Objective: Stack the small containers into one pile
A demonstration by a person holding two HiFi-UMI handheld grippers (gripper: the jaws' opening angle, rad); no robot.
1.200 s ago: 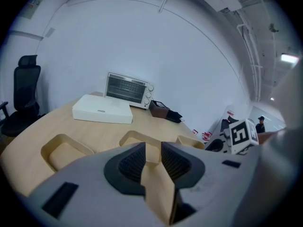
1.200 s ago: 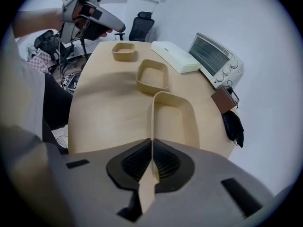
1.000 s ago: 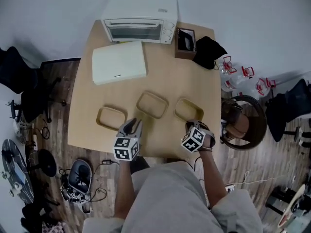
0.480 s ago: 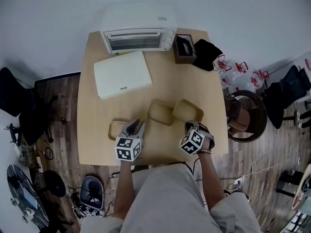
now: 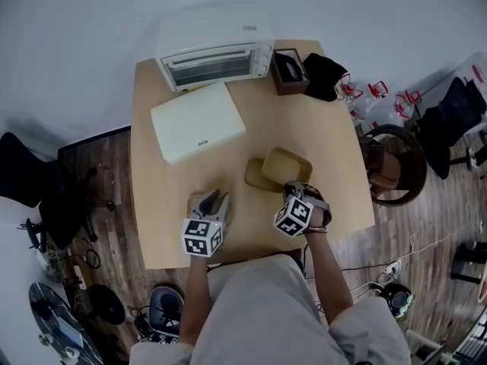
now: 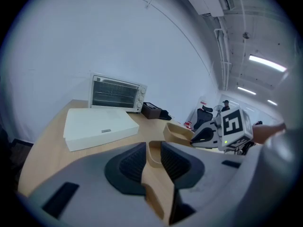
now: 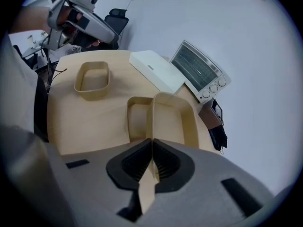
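- Okay, table: tan top with a toaster oven at the 12 o'clock edge. A white box sits around 10 o'clock of centre.
- Top container: about 4 o'clock of table centre. Its 9 o'clock side overlaps the bottom container. It is not seated inside yet, and I can't tell if the two touch.
- Third container: alone and flat on the table near 7 o'clock. It is well apart from the pair and near the left gripper.
- Right gripper: jaws pressed nearly together, pinching the thin near end wall of the top container. One pad is inside, one outside.
- Left gripper: jaws spread with nothing clamped, only tan showing in the gap. It looks to be lining up on the third container; contact is unclear.
- Handling, my guess: these are light, thin-walled, fairly stiff trays, and the matte surface should not be slippery.
- Same shape throughout, so they should nest if squared up first; a skewed drop would likely jam on the rim.
- Best hold is a short end wall just under the rim. An empty tray may skid if nudged.
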